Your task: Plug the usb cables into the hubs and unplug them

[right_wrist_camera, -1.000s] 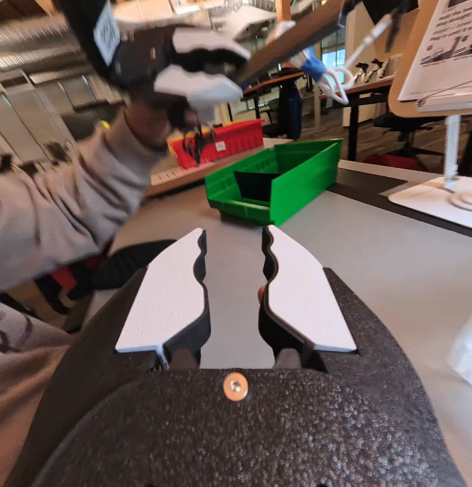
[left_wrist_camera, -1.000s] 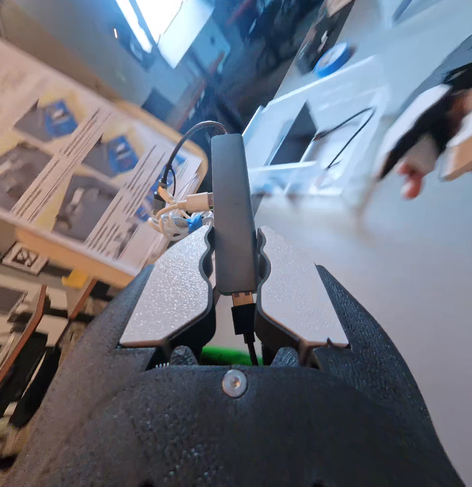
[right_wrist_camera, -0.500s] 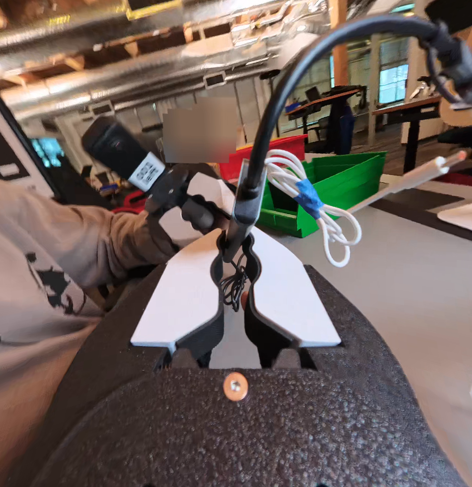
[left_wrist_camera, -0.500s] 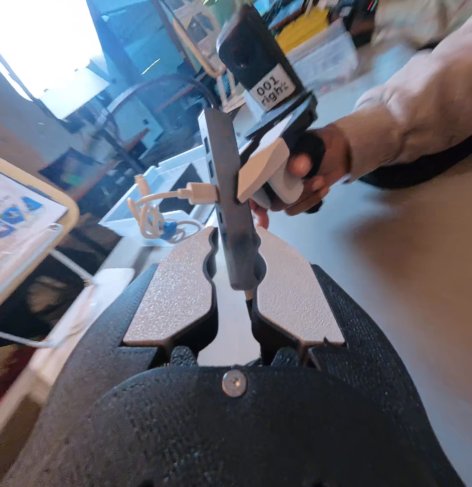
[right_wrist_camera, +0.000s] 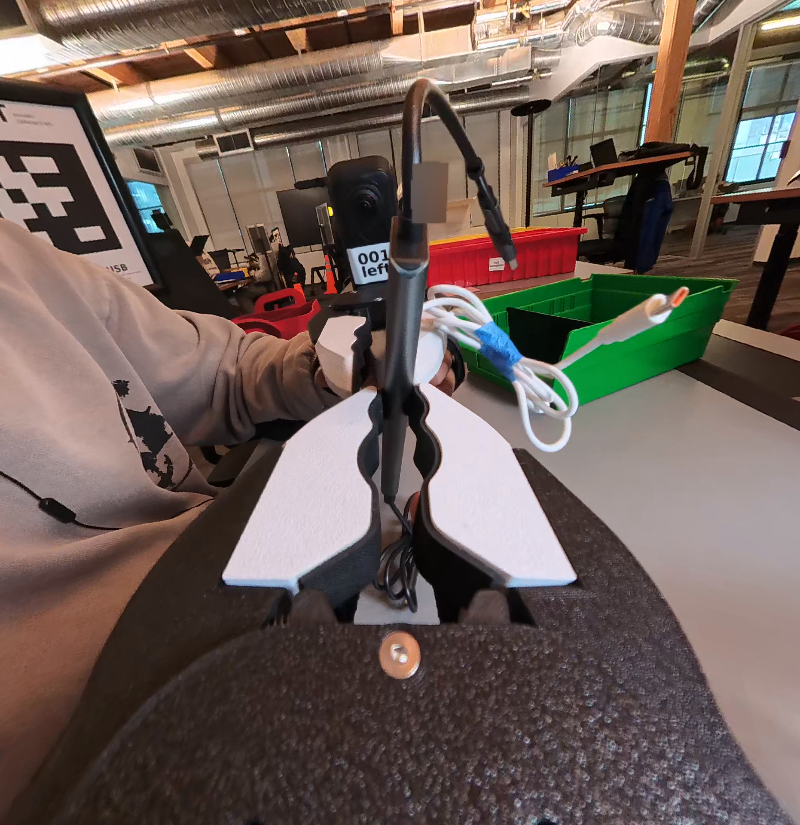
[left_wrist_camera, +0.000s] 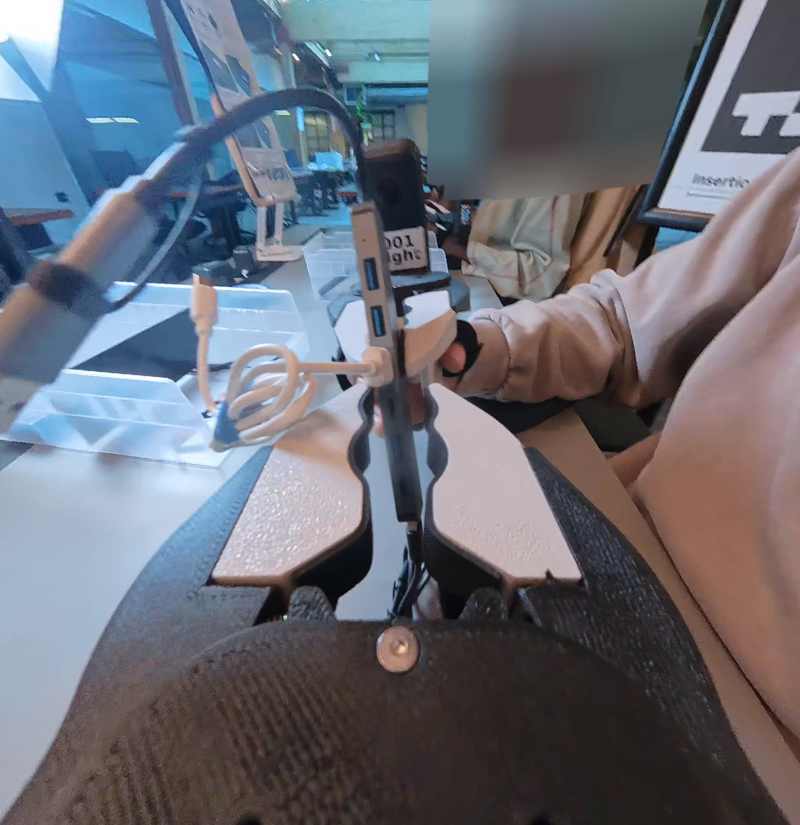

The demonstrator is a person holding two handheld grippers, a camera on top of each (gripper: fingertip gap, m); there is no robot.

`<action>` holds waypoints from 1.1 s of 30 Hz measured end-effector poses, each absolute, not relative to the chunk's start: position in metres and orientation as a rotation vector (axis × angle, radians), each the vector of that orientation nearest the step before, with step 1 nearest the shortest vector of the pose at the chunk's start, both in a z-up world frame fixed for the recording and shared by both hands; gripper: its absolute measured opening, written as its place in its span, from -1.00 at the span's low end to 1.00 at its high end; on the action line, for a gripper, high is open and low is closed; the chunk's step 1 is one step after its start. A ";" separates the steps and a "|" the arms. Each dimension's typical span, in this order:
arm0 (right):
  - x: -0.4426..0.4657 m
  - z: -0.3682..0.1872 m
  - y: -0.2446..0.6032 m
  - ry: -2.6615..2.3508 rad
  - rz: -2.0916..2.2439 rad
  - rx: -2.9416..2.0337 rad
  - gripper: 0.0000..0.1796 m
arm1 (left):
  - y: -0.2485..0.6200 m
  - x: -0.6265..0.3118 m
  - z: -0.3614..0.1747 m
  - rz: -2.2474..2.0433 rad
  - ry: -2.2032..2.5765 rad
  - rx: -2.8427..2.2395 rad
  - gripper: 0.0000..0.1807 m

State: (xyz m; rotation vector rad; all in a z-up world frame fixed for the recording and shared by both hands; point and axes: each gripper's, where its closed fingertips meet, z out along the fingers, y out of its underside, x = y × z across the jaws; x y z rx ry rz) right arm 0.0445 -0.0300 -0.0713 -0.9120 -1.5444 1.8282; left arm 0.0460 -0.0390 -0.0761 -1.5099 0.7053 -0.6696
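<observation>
Left wrist view and right wrist view face each other across the grey table [right_wrist_camera: 657, 491], which lies bare between the grippers and the green bin [right_wrist_camera: 635, 357] at the far right. A dark strip is seen along the table's far edge behind that bin. In the left wrist view a clear tray [left_wrist_camera: 121, 402] is set on the far left, well apart from the fingers, and a sleeve [left_wrist_camera: 612, 348] closes off the right side.

The hub [right_wrist_camera: 400, 335] is held upright in the air above the table, thin edge toward both cameras. The right gripper [right_wrist_camera: 396, 402] is clenched on it at the fingertips. The left gripper [left_wrist_camera: 396, 402] is released: a gap is visible on each side of the hub [left_wrist_camera: 405, 468] between its fingers.

A coiled white cable [left_wrist_camera: 264, 393], bound with blue tape, is plugged into the hub's side and hangs clear of the table; its free plug [right_wrist_camera: 657, 308] points toward the bin. A black cable [right_wrist_camera: 434, 102] arches from the hub's top, its plug [right_wrist_camera: 501, 241] left dangling.
</observation>
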 end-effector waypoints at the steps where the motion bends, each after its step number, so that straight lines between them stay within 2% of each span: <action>1: 0.045 -0.071 -0.031 -1.545 1.827 -0.910 -0.88 | -0.037 0.044 -0.074 -0.658 0.674 -1.498 -0.82; 6: 0.043 -0.073 -0.036 -1.554 1.837 -0.933 -0.88 | -0.033 0.037 -0.064 -0.717 0.570 -1.471 -0.79; 8: 0.042 -0.074 -0.038 -1.557 1.837 -0.937 -0.88 | -0.035 0.041 -0.063 -0.725 0.585 -1.460 -0.89; 12: 0.041 -0.070 -0.035 -1.507 1.815 -0.936 -0.87 | -0.035 0.043 -0.060 -0.724 0.567 -1.474 -0.90; 22: 0.043 -0.062 -0.042 -1.523 1.783 -0.894 -0.87 | -0.035 0.051 -0.057 -0.760 0.562 -1.473 -0.90; 26: 0.036 -0.062 -0.029 -1.455 1.641 -0.938 -0.87 | -0.023 0.036 -0.062 -0.822 0.415 -1.525 -0.84; 33: 0.034 -0.048 0.034 -1.073 1.597 -1.162 -0.88 | 0.002 0.019 -0.091 -0.219 0.513 -1.671 -0.66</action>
